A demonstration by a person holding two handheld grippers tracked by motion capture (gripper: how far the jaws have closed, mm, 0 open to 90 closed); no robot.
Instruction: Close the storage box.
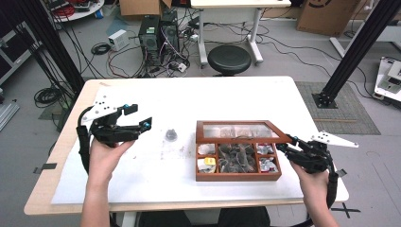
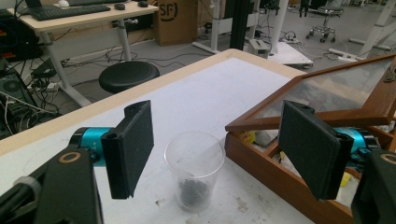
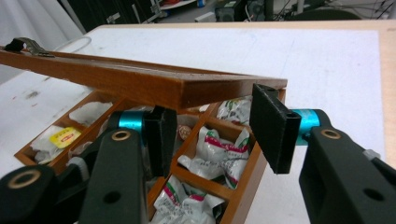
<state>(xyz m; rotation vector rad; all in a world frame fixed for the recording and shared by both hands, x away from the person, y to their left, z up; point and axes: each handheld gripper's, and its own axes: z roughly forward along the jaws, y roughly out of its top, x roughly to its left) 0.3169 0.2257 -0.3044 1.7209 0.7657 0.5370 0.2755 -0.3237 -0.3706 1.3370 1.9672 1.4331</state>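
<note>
Wooden box (image 1: 238, 176): rectangular, reddish-brown, smooth and polished, on the white sheet that covers the pale-edged table (image 1: 42, 201), right of centre. Long axis across the table, left to right in the high view. Inside, thin wooden partitions, compartments in rows; crinkled white sachets (image 3: 219, 151) with red and green print in several, a yellow-labelled packet (image 1: 208, 163) in the near left compartment.

Lid (image 1: 239, 130): a wooden frame around a clear pane, hinged at the far long side, raised at the front and tilted up over the compartments. In the right gripper view, the lid's flat front rail (image 3: 140, 84) slanting across, with a small metal clasp (image 3: 25, 45) at its far end.

Right hand-held gripper (image 1: 287, 143) at the box's right end, by the lid's front right corner, jaws pointed left toward the box. Black, flat, matt jaw pads on turquoise stubs; narrowed to about as close as they go, set either side of that lid corner. In the right gripper view, right pad against the corner's end face, left pad tucked under the rail; whether both pads truly press the wood cannot be told for sure, though it reads as clamped on the lid.

Clear plastic cup (image 2: 194, 170): round, tapered, upright on the sheet just left of the box, a dark clump at its bottom.

Left hand-held gripper (image 2: 219, 154) above the table's left part, aimed right toward the cup, jaws spread wide and released, nothing between the pads; cup framed in the gap farther off, untouched.
</note>
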